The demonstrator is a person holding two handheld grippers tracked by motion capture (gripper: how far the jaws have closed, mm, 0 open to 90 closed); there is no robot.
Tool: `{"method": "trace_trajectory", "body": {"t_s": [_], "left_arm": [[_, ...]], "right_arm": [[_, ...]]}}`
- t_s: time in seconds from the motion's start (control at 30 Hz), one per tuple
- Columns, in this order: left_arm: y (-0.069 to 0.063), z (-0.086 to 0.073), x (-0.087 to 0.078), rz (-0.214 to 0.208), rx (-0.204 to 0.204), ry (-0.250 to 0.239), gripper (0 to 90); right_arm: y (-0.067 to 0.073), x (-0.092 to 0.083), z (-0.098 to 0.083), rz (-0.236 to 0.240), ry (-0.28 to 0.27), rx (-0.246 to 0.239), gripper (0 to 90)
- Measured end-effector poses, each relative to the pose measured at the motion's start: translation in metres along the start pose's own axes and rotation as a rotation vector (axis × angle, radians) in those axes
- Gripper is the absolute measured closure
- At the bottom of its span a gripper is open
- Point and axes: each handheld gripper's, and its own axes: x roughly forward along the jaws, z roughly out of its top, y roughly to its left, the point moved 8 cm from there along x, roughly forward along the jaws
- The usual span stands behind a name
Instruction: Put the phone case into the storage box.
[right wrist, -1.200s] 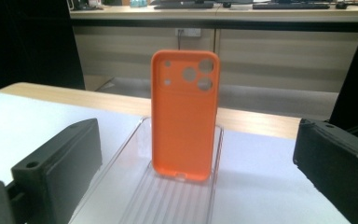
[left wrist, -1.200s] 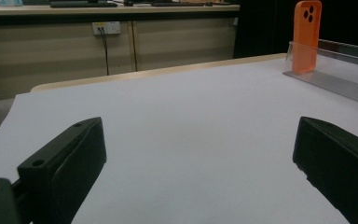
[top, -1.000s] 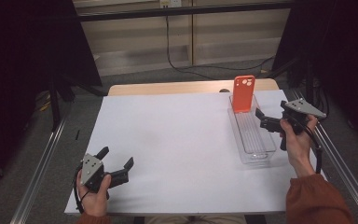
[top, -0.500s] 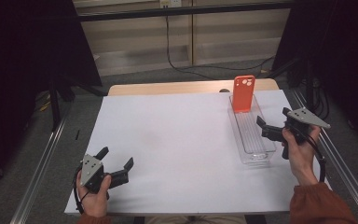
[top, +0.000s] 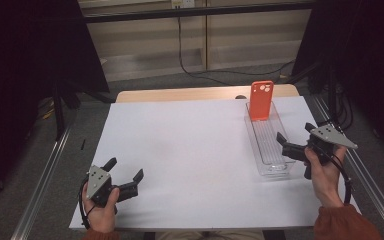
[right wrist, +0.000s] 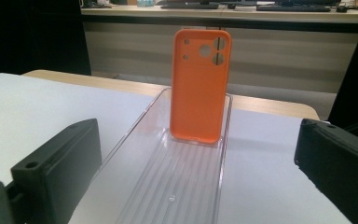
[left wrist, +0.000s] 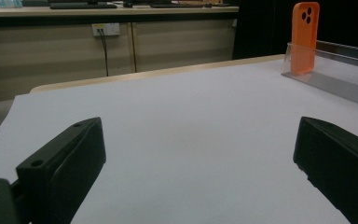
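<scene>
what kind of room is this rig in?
Probably a lab or recording workspace, not a home. A white-covered table sits between metal rails and dark curtains, with a wall outlet and cables behind, and a bench with keyboards at the back.

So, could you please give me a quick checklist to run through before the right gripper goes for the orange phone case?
1. Right gripper open: ok, fingers spread wide in its own view.
2. Case standing upright at the tray's far end: ok.
3. Tray otherwise bare, path to the case free: ok.
4. Right gripper lined up along the tray toward the case: ok.
5. Left gripper open, resting well away on the table: ok.
6. Case leaning on the tray's end wall or free-standing: cannot tell.
</scene>
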Motion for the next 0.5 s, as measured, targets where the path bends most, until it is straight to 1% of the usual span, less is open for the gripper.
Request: {"method": "trace_trajectory", "body": {"t_s": [0.2, 0.27, 0.37, 0.4, 0.5], "left_arm": [[-0.001, 0.000, 0.000, 0.000, 0.001, 0.000, 2.2], [-0.002, 0.000, 0.000, -0.004, 0.003, 0.002, 2.3], [-0.001, 0.000, 0.000, -0.003, 0.004, -0.001, 2.3], [-0.001, 0.000, 0.000, -0.004, -0.002, -0.004, 2.3], [-0.001, 0.000, 0.000, -0.005, 0.002, -0.002, 2.3]], "right_arm": [[0.004, -0.007, -0.001, 0.003, -0.009, -0.002, 0.0], [0.004, -0.008, -0.004, 0.006, -0.003, 0.003, 0.0], [0.006, -0.010, -0.006, 0.006, 0.002, -0.004, 0.0], [0.007, -0.011, -0.007, 0.006, 0.005, -0.003, 0.0], [0.009, -0.015, -0.008, 0.003, 0.002, -0.001, 0.0]]}}
